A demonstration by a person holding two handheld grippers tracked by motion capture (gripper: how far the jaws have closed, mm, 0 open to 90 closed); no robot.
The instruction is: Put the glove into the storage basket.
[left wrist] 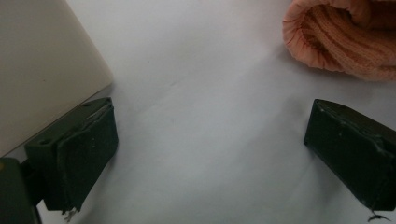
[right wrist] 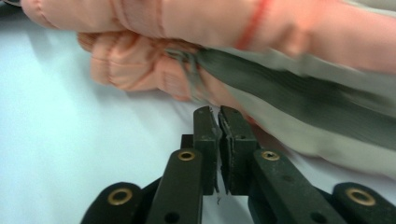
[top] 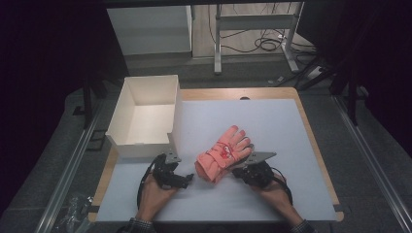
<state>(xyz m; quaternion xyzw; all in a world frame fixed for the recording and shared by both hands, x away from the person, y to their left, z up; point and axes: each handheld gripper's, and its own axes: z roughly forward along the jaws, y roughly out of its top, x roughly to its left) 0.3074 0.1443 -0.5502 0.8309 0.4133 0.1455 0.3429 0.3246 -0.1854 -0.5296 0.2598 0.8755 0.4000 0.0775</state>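
Right gripper (right wrist: 218, 122) pressed together, empty, its tips against the glove (top: 222, 153); left gripper (left wrist: 210, 154) spread wide beside the box (top: 145, 116); grasping seems in hand; next, the right must spread and bite fabric.

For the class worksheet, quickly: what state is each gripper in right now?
Left gripper: open, holding nothing, beside the white box.
Right gripper: shut at the edge of the pink glove; whether it pinches fabric cannot be told.

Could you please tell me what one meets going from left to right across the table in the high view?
White box → left gripper → pink gloves → right gripper.
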